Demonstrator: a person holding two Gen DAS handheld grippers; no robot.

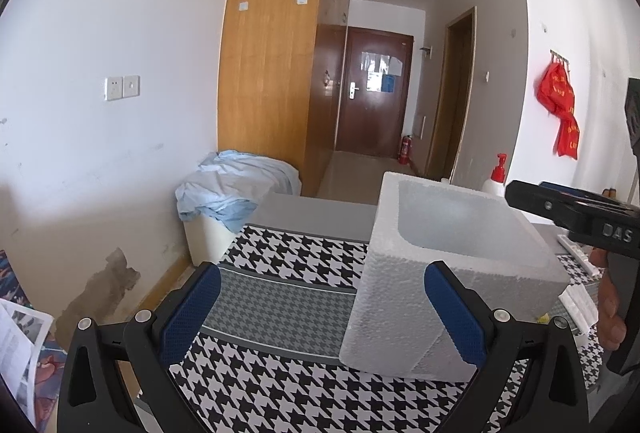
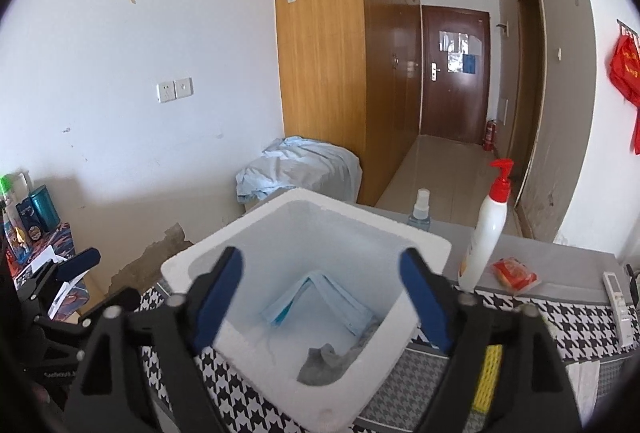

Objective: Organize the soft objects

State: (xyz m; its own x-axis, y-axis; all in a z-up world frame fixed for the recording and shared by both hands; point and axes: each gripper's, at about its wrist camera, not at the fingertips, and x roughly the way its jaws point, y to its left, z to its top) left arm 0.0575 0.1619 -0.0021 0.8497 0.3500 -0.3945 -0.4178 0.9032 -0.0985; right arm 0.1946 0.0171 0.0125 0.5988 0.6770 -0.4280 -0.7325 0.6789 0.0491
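1. Step in hand: your right tongs [image 2: 320, 297] hang over the open mouth of the white foam box [image 2: 420, 245], jaws spread wide with nothing between the pads. I judge this the release stage of a deposit, with the item already down in the box.

2. Contents: a folded pale blue face mask [image 2: 320, 297] lies flat on the box floor. A crumpled grey cloth [image 2: 328, 361] sits in the near corner, touching the mask's edge. Both rest fully inside the walls; neither hangs over the rim.

3. Left tongs [image 1: 320, 313]: jaws wide, empty. They sit low at the box's near corner, with one blue pad [image 1: 452, 313] right at the foam wall; whether it touches, I cannot tell.

4. Location: the box stands on the houndstooth-covered surface [image 1: 280, 393], toward its left side in the right wrist view.

5. Next move, as I judge it: lift your right tongs clear of the rim and seek another soft item. A red packet [image 2: 514, 275] lies beside the white pump bottle [image 2: 488, 233]; whether it is soft is not evident.

6. Risk: the foam box looks light; a knock on the rim could shift it.
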